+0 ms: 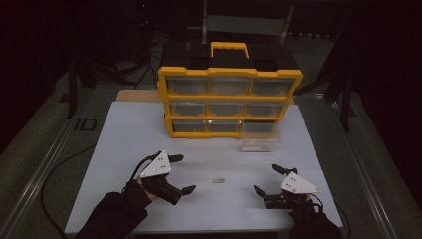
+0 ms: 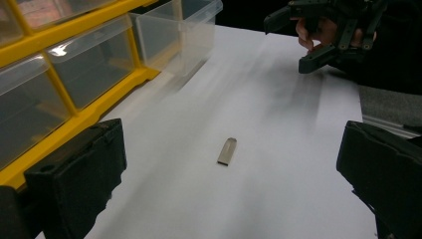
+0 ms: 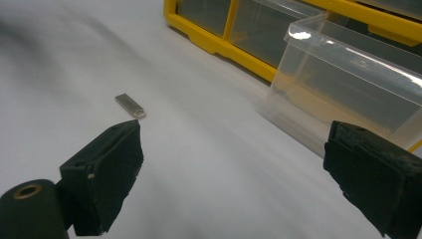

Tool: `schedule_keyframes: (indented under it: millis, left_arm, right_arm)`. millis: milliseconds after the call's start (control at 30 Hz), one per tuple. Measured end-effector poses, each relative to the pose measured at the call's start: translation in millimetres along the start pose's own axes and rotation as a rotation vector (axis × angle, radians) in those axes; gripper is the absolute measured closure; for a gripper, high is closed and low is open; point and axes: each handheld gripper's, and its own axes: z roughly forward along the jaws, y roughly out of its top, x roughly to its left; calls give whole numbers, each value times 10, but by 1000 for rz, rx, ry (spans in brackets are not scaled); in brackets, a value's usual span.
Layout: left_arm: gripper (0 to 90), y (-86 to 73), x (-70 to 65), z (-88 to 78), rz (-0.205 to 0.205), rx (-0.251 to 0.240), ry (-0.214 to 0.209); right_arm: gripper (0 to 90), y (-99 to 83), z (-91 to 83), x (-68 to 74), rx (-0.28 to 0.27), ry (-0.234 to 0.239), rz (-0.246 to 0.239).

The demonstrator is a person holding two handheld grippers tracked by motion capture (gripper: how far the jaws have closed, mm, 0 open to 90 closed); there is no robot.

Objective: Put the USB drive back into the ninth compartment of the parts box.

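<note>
Now we hold both grippers spread wide, left gripper (image 1: 180, 173) and right gripper (image 1: 268, 179) flanking the small metal piece (image 1: 217, 181); neither touches it.

A small metal piece (image 1: 217, 180) is seen lying flat on the white counter (image 1: 124, 134), between the left hand-held gripper (image 1: 179, 173) and the right hand-held gripper (image 1: 266, 179), apart from both. Both are held with jaws spread. A yellow organiser (image 1: 229, 73) is set at the far side, with a clear drawer (image 1: 260, 137) pulled out at its near right.
</note>
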Motion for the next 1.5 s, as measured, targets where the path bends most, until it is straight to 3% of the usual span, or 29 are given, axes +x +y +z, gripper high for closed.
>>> schedule_keyframes:
  millis: [467, 900, 1067, 1500]
  left_arm:
    - [0, 15, -41, 257, 2, 14, -22]
    - [0, -31, -52, 552, 14, 64, -31]
    - [0, -46, -60, 656, 12, 89, -58]
    - [0, -108, -66, 903, 17, 142, -78]
  right_arm:
    - [82, 1, -4, 0, -1, 4, 1]
    - [82, -2, 3, 3, 3, 8, 2]
    - [82, -2, 3, 5, 2, 10, 3]
    - [82, 0, 4, 7, 2, 13, 0]
